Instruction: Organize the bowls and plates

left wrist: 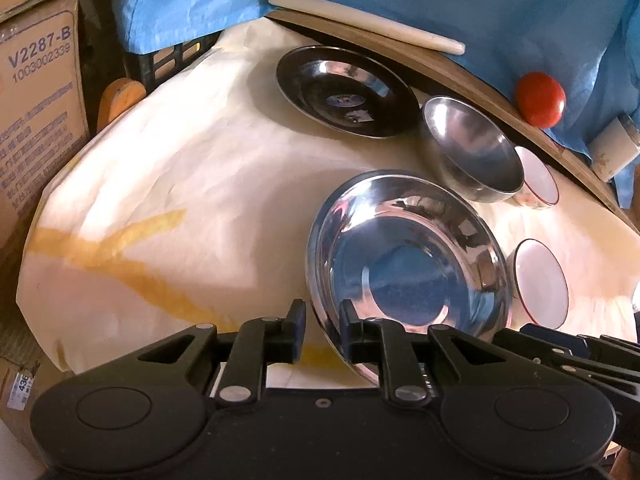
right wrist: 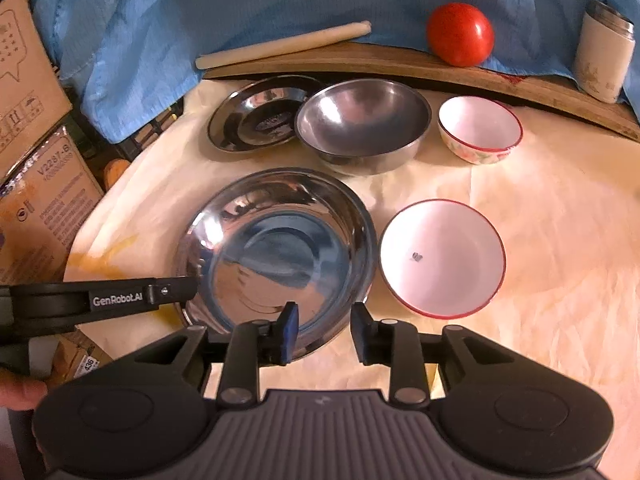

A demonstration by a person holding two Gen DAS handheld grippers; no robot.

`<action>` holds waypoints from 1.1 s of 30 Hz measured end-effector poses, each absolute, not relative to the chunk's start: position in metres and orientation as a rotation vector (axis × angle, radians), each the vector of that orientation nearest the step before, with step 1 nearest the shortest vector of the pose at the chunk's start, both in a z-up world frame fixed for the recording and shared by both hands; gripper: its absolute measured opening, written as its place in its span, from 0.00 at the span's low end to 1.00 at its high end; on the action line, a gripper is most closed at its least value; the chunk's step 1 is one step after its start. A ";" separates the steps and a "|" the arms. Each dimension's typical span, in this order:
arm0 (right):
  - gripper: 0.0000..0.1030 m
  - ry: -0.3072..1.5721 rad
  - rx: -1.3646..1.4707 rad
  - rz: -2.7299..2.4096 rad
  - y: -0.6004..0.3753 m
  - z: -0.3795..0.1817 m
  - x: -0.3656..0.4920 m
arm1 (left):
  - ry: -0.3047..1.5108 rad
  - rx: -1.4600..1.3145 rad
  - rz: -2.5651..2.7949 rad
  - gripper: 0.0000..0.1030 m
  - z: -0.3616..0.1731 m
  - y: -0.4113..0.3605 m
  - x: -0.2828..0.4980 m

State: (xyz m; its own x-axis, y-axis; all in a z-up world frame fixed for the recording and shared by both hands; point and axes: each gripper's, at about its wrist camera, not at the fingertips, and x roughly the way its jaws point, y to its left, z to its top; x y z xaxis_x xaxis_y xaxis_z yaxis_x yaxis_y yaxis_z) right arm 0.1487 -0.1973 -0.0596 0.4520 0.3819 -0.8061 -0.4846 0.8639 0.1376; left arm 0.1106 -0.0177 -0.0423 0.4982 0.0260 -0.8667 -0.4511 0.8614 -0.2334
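Note:
A large shiny steel plate (left wrist: 408, 264) (right wrist: 280, 248) lies on the cream cloth. My left gripper (left wrist: 322, 328) straddles its left rim, one finger inside the plate and one outside; cloth shows between the outer finger and the rim, so it is open. My right gripper (right wrist: 324, 328) stands open over the plate's near rim, pads clear of it. Behind are a second steel plate (right wrist: 260, 116), a steel bowl (right wrist: 360, 120) and a small red-rimmed white bowl (right wrist: 480, 128). A wider red-rimmed white bowl (right wrist: 440, 256) sits right of the large plate.
At the back, a wooden board (right wrist: 400, 68) carries a rolling pin (right wrist: 280, 46), a tomato (right wrist: 460, 34) and a white canister (right wrist: 604, 52) against blue cloth. Cardboard boxes (right wrist: 40, 200) crowd the left edge. A person's thumb (right wrist: 20, 392) shows at lower left.

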 end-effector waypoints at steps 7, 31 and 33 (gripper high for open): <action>0.68 0.980 -0.131 0.594 -0.205 -0.052 0.154 | 0.994 -0.515 0.368 0.57 -0.035 -0.010 0.106; 1.00 0.808 -0.033 0.767 -0.207 0.000 0.238 | 0.861 -0.790 0.634 0.99 -0.019 0.048 0.160; 1.00 0.816 -0.005 0.771 -0.196 0.004 0.256 | 0.851 -0.807 0.636 0.99 -0.022 0.054 0.172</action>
State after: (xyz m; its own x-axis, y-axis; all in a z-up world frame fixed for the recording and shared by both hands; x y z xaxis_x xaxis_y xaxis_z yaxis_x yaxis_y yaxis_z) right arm 0.2561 -0.1961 0.0041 0.4333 0.6174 -0.6565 -0.6208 0.7326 0.2793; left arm 0.1716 0.0543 -0.0218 0.5143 0.1681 -0.8410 -0.7590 0.5457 -0.3551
